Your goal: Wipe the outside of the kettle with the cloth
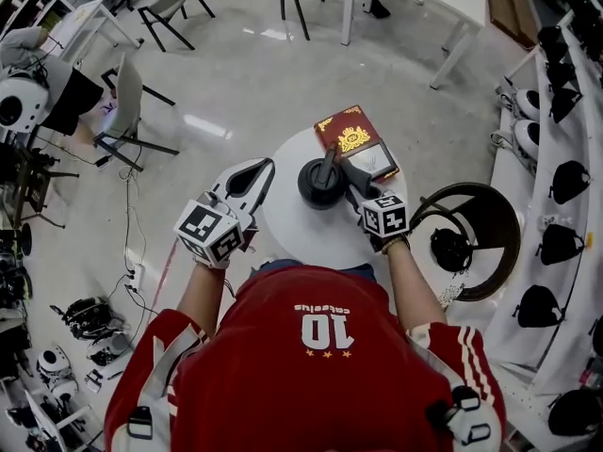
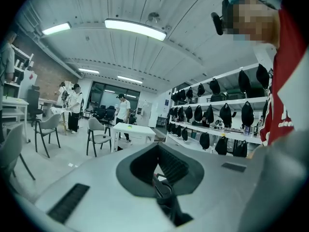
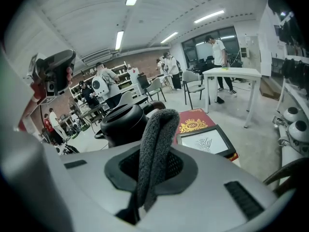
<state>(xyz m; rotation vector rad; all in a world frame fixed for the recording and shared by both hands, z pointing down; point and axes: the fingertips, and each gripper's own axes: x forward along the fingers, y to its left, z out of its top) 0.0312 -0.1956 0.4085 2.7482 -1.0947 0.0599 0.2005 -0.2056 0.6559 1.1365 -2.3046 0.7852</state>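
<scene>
Grey cloth (image 3: 155,144) stands folded in a narrow upright strip, pinched in the jaws of the right gripper (image 1: 363,191), just beside the kettle (image 1: 320,185). The kettle, black with its handle raised, sits near the middle of the round white desk (image 1: 301,234); contact between cloth and kettle wall cannot be confirmed. The left gripper (image 1: 256,173) hangs off the desk's left edge, its jaws together on nothing, well apart from the kettle.

Risks, as judged: with nothing steadying the kettle, a sideways wipe may slide or tip it. So little cloth stands out that the hard jaws may scrape the wall.

A red box (image 1: 350,132) with a gold crest and a framed panel (image 1: 380,161) lie directly behind the kettle, limiting access to its far side. A dark round stand (image 1: 499,217) is at the right.
</scene>
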